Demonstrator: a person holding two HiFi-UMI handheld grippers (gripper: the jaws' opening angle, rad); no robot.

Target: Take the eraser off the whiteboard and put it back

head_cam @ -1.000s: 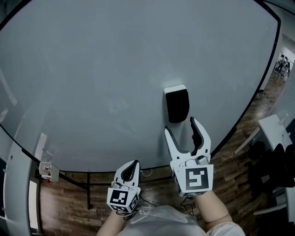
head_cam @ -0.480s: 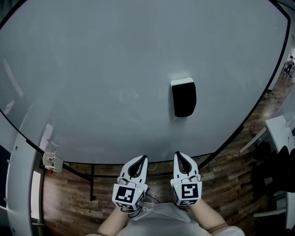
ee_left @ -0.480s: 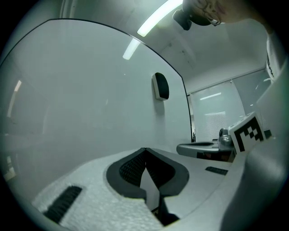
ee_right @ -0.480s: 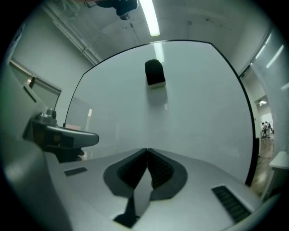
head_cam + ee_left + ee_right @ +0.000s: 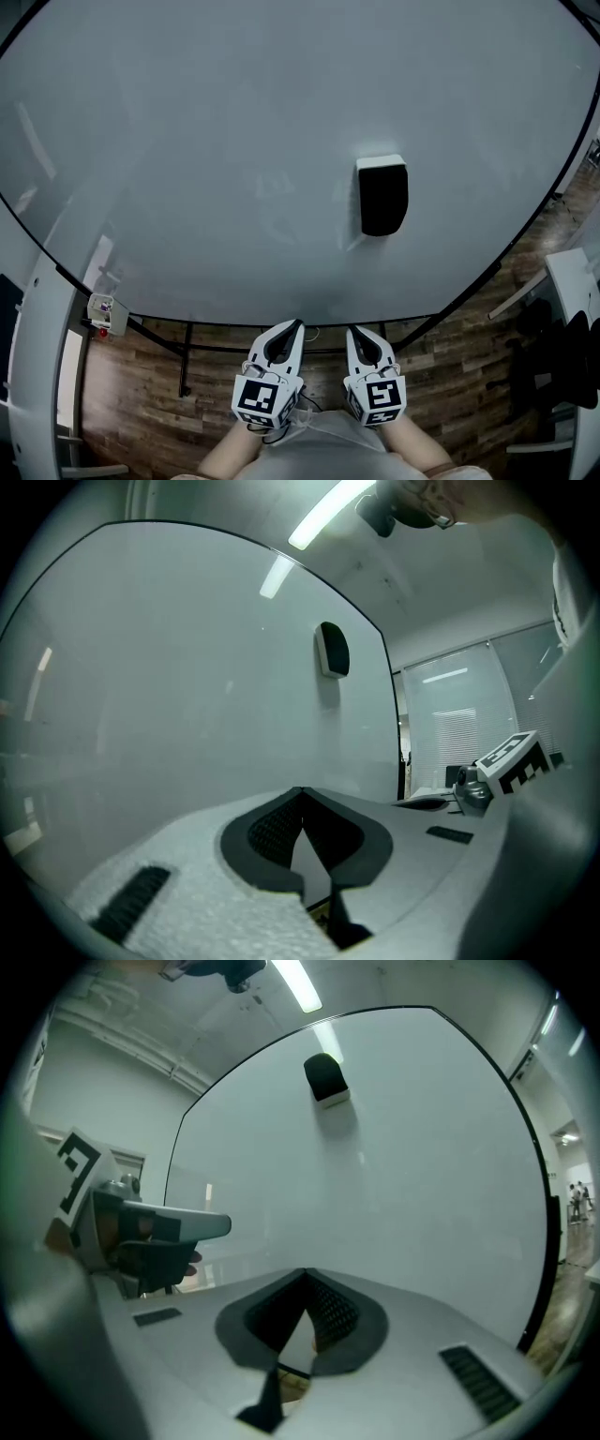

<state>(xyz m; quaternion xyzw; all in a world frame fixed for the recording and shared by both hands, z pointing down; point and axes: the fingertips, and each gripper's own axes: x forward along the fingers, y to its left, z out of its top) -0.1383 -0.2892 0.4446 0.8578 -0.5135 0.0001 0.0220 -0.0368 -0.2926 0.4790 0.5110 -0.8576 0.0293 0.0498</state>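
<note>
The black eraser (image 5: 382, 195) with a white top edge clings to the whiteboard (image 5: 187, 141), right of its middle. It also shows high on the board as the eraser (image 5: 332, 650) in the left gripper view and the eraser (image 5: 324, 1078) in the right gripper view. Both grippers hang low, below the board's bottom edge and well apart from the eraser. My left gripper (image 5: 293, 326) is shut and empty. My right gripper (image 5: 354, 331) sits beside it; its jaws have just been closing and now meet with nothing between them.
The board's black frame and stand legs (image 5: 185, 361) rise from a wooden floor (image 5: 141, 394). A small holder (image 5: 101, 314) hangs at the board's lower left. A white desk (image 5: 572, 281) and dark chairs (image 5: 548, 375) stand at the right.
My right gripper dropped from just under the eraser to beside the left gripper, and its wide-open jaws came together. The eraser stayed on the board. The left gripper barely moved.
</note>
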